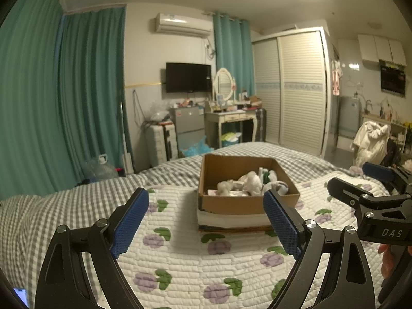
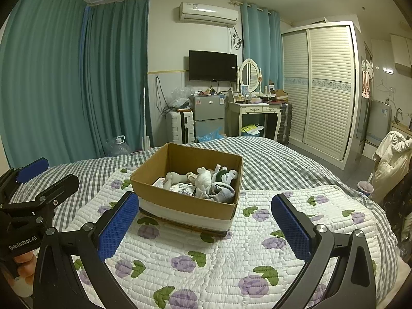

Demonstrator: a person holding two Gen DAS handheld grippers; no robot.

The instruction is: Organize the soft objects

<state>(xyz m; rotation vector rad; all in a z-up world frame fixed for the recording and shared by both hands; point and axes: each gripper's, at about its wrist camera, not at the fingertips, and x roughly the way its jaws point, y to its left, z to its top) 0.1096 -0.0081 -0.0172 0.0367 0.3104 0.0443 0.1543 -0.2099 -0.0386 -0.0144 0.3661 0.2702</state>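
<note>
An open cardboard box (image 1: 231, 203) (image 2: 185, 206) stands on a white quilt with purple flowers (image 1: 195, 257) (image 2: 206, 257) on the bed. Inside lie several white and green soft items, rolled socks among them (image 1: 251, 182) (image 2: 206, 180). My left gripper (image 1: 206, 200) is open and empty, held above the quilt just short of the box. My right gripper (image 2: 204, 203) is open and empty, also near the box's front. Each gripper shows at the edge of the other's view: the right one in the left wrist view (image 1: 360, 180), the left one in the right wrist view (image 2: 49, 172).
A grey checked bedspread (image 1: 64, 206) (image 2: 283, 159) covers the bed beyond the quilt. Past the bed stand a small fridge (image 2: 208, 118), a suitcase (image 2: 180, 126), a dressing table (image 2: 255, 113) and a slatted wardrobe (image 2: 324, 90). Green curtains (image 1: 51, 103) hang left.
</note>
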